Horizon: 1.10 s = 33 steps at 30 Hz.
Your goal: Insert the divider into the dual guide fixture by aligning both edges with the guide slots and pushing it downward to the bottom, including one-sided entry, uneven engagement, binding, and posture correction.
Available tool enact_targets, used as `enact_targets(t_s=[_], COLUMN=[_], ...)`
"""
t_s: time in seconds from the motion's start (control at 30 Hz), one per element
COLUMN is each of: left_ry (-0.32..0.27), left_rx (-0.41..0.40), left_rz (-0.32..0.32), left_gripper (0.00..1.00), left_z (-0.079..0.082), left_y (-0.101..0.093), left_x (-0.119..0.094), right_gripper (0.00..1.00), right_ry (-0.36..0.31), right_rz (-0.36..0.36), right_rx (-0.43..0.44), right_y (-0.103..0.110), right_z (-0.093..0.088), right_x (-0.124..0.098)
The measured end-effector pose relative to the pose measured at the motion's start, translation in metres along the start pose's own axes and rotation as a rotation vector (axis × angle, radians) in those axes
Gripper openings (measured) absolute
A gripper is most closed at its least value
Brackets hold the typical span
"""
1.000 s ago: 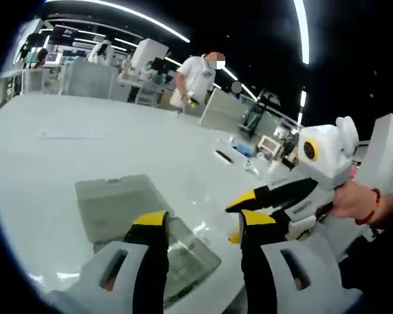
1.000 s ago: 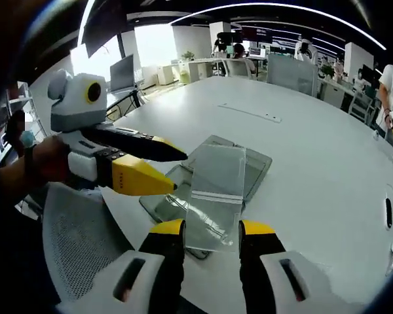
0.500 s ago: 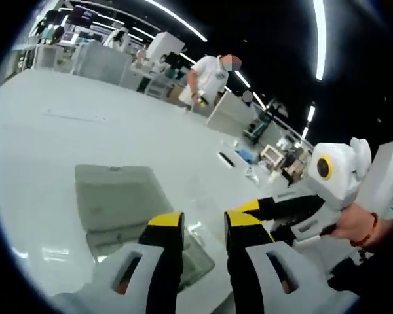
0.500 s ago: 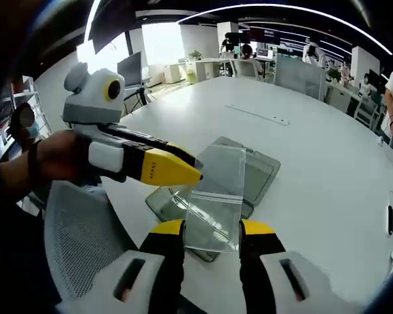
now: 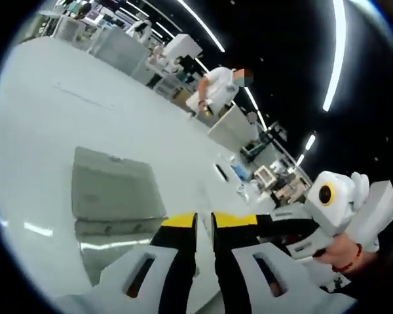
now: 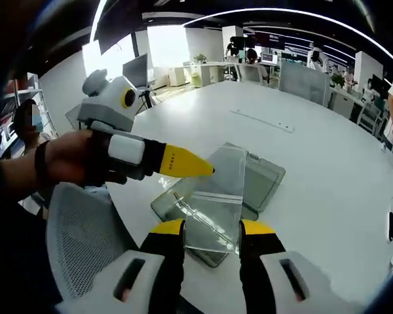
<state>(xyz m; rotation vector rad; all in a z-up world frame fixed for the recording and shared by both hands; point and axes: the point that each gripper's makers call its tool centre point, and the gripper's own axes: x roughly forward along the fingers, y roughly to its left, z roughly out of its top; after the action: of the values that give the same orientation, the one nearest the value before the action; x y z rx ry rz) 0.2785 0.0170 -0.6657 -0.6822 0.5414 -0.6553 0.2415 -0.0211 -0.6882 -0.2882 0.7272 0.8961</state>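
A clear rectangular divider (image 6: 216,196) stands upright over the grey see-through guide fixture (image 6: 265,176) on the white table. My right gripper (image 6: 211,229) is shut on the divider's lower part, one jaw at each side edge. The left gripper (image 6: 206,171) comes in from the left, its yellow tip pinched at the divider's upper left edge. In the left gripper view my jaws (image 5: 204,221) stand almost together, with the fixture (image 5: 111,190) lying flat behind them and the right gripper (image 5: 281,226) at the right. The thin divider is hard to make out between the left jaws.
A grey mesh chair back (image 6: 78,242) sits at the table's near edge under the left hand. Small items (image 5: 239,173) lie farther along the table. A person in a white shirt (image 5: 219,88) stands beyond it. A flat strip (image 6: 262,121) lies past the fixture.
My left jaws have gone from wide open to nearly together. The left gripper has moved right, up to the divider's left edge. The right gripper still holds the divider.
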Motion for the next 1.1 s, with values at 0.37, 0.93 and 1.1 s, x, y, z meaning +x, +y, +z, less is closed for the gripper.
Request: enact_targets(t_s=[0.37,0.93,1.1], left_ry=[-0.009,-0.008,0.0], left_rx=[-0.057,-0.032,-0.04], left_rz=[-0.046,-0.082,-0.102], left_gripper=[0.0,0.0,0.0], left_z=[0.001,0.006,0.006], left_y=[-0.005,-0.007,-0.007], left_x=[-0.003,-0.011,-0.013], right_gripper=[0.29,0.3,0.28], right_ry=[0.002,-0.013,-0.025], right_rz=[0.022,0.065,0.099], right_rx=[-0.01,-0.027,-0.023], right_y=[0.005,0.003,0.005], right_z=[0.0,0.002,0.003], right_x=[0.001,-0.002,-0.003])
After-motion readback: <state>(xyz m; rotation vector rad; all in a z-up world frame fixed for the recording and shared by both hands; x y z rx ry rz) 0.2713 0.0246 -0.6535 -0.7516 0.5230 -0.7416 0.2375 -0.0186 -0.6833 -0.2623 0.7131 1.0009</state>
